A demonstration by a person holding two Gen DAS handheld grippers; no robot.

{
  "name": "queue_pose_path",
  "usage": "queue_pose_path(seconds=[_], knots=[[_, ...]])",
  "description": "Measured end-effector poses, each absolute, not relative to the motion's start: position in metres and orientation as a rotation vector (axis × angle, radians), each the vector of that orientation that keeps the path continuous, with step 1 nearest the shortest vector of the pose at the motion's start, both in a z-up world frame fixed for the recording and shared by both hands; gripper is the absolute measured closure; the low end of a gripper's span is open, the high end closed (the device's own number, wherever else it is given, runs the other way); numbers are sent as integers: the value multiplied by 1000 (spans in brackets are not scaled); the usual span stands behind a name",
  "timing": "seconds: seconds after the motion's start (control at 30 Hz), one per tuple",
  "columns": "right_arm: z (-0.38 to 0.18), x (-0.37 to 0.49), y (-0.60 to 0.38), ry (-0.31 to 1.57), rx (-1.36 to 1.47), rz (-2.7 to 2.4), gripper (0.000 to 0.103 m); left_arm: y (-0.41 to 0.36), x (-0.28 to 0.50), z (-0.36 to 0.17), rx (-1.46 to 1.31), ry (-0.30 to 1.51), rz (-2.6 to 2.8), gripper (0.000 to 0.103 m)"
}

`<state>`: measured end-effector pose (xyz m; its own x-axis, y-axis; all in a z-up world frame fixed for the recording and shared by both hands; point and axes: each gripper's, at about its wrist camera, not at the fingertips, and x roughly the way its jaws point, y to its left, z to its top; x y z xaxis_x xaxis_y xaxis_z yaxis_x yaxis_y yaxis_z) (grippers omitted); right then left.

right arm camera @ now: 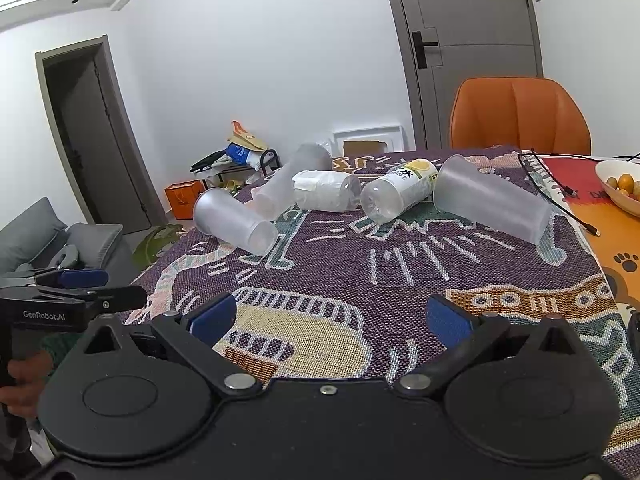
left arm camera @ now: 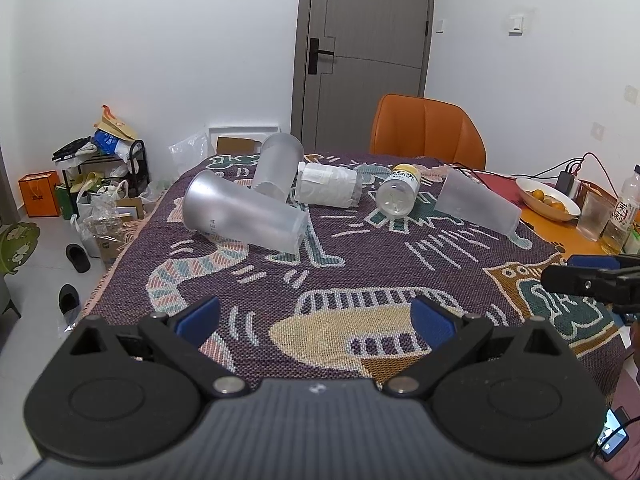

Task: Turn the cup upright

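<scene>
Three frosted plastic cups lie on their sides on the patterned cloth. One cup point(left arm camera: 244, 214) point(right arm camera: 234, 222) lies at the left. A second cup point(left arm camera: 278, 172) point(right arm camera: 294, 178) lies behind it. The third cup point(left arm camera: 478, 204) point(right arm camera: 494, 200) lies at the right. My left gripper point(left arm camera: 316, 320) is open and empty, low over the near part of the cloth. My right gripper point(right arm camera: 332, 316) is open and empty, also near the front, well short of the cups. Each gripper shows at the edge of the other's view, the right one point(left arm camera: 592, 276) and the left one point(right arm camera: 76, 284).
A white-wrapped container point(left arm camera: 326, 184) point(right arm camera: 324, 190) and a clear bottle with a yellow label point(left arm camera: 400, 194) point(right arm camera: 400, 190) lie between the cups. An orange chair point(left arm camera: 426, 130) stands behind the table. A bowl of fruit point(left arm camera: 548, 200), a glass point(left arm camera: 594, 216), a bottle and cables are at the right.
</scene>
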<state>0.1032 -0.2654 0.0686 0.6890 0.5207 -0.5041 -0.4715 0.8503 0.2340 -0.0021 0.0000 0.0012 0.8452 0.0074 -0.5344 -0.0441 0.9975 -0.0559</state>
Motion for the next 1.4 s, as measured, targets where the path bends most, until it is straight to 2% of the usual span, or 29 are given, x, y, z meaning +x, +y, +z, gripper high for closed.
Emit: queue_pose_path(seconds=[1.4], knots=[[59, 112, -261, 618, 88, 557, 0, 11, 5, -9, -93, 582, 44, 2]])
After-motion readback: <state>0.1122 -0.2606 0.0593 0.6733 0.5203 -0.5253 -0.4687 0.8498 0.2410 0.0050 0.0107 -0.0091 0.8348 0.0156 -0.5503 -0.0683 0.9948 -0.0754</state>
